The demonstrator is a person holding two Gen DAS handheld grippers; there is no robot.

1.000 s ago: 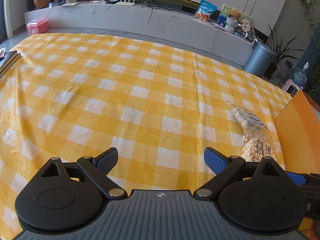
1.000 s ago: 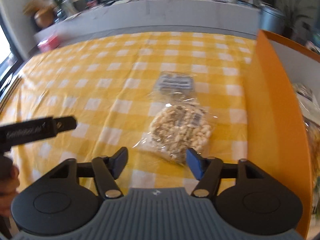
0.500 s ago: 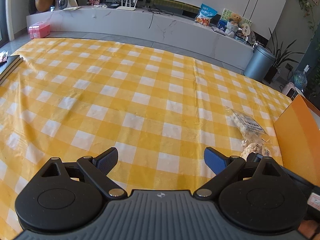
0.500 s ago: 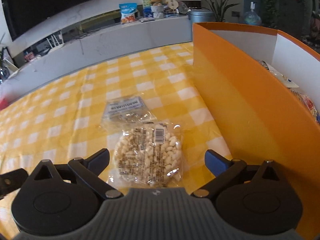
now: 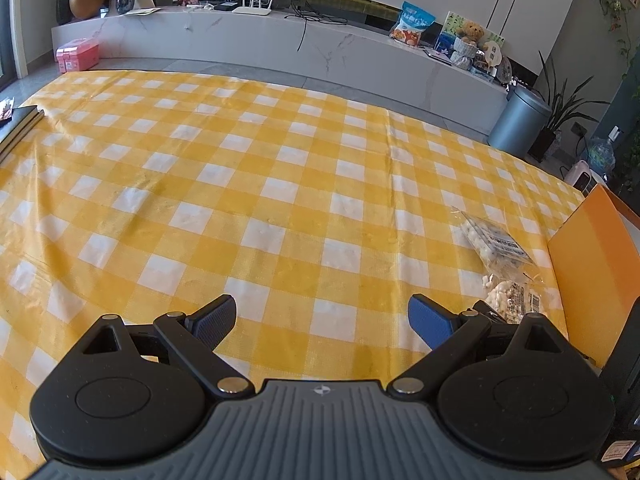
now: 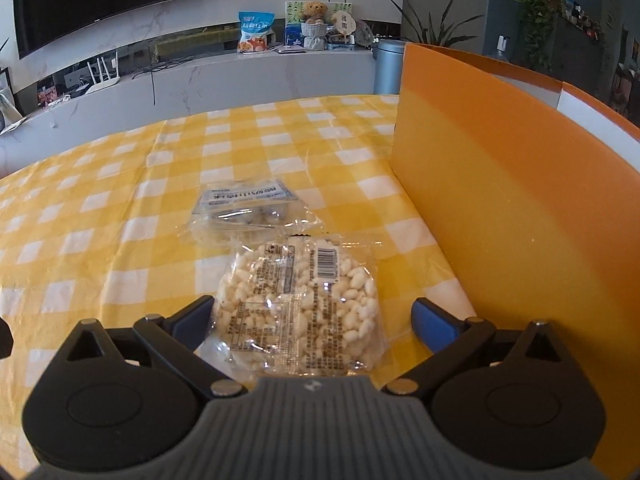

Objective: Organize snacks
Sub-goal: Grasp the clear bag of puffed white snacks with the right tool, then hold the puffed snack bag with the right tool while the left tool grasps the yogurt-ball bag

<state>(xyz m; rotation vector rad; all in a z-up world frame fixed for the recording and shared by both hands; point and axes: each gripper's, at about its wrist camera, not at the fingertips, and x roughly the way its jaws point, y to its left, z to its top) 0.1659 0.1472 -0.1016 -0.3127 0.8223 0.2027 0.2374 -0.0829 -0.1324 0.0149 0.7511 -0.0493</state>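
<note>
Right claw (image 6: 312, 320) spread wide, blue pads either side of a round puffed-grain cake in crinkly clear wrap (image 6: 298, 308), not pressing it. Lay flat on the yellow-and-white checked counter (image 6: 120, 216), touching a second clear packet with a white label (image 6: 246, 206) beyond it. Stood just to the right: smooth orange box wall (image 6: 500, 208). Left claw (image 5: 322, 320) likewise spread, nothing between its pads, above bare checked cloth.
</note>
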